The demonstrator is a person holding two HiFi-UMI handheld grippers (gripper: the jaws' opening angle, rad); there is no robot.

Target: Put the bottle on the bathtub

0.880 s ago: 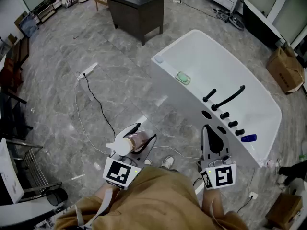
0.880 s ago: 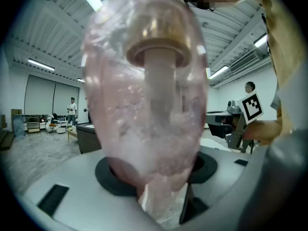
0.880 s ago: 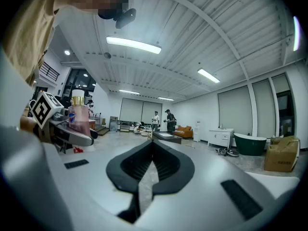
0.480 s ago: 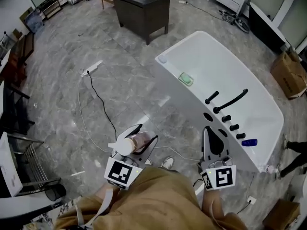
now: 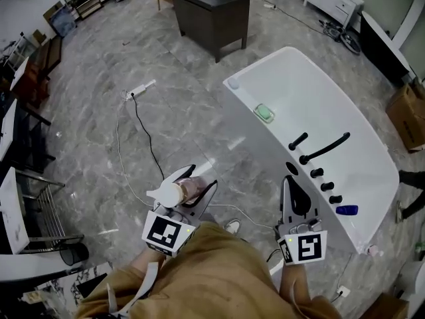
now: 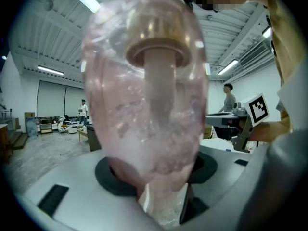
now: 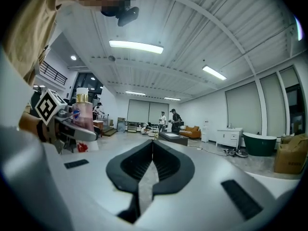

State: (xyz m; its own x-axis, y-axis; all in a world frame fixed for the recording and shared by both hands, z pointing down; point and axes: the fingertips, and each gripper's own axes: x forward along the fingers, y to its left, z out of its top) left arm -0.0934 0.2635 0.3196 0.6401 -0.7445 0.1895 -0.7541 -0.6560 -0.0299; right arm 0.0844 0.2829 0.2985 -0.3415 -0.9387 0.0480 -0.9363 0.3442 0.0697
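Left tongs (image 5: pixel 201 177) are clamping the pink bottle (image 5: pixel 188 189) with jaws spread wide around its body, and in the left gripper view the bottle (image 6: pixel 144 105) is filling nearly the whole frame, its base sitting down between the pads. Right tongs (image 5: pixel 288 182) are carrying nothing, their jaws (image 7: pixel 152 148) meeting tip to tip, and they are hovering just beside the tub's near wall. Seen from the right gripper view, the bottle (image 7: pixel 83 112) is standing upright with its pump on top. It is hanging over the floor, left of the tub (image 5: pixel 312 92) and clearly apart from it, so the pick-up looks done while the carry across and the setting down on the rim are yet to come. Along the tub's near rim a green soap dish (image 5: pixel 264 113) is lying toward the far end, and a black faucet (image 5: pixel 324 148) with a row of knobs (image 5: pixel 326 186) is taking up the near end; a small blue thing (image 5: pixel 346 210) is lying past them at the near corner. The bare stretch of rim between dish and faucet seems the likeliest landing spot. A power strip (image 5: pixel 140 90) and its cable are trailing over the floor to the left, and a dark cabinet (image 5: pixel 212 15) is standing beyond the tub's far end, neither blocking the way.
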